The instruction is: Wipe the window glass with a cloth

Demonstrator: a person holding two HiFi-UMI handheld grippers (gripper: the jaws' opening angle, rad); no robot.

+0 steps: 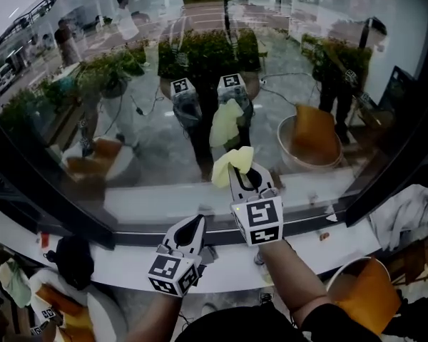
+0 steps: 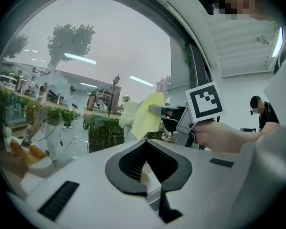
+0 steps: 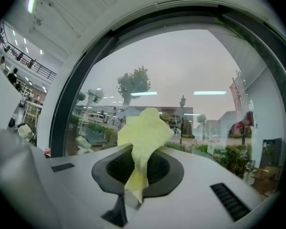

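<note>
Head view: window glass, curved, with dark frame. Right gripper was raised before the pane, a yellow cloth bunched at its tip, close to the glass; contact could not be told. Left gripper was lower, over the white sill.

Left gripper view: left gripper had jaws together, nothing between them. Right gripper with cloth was beyond.

Right gripper view: right gripper had jaws clamped on the cloth, which stood up before the glass.
</note>
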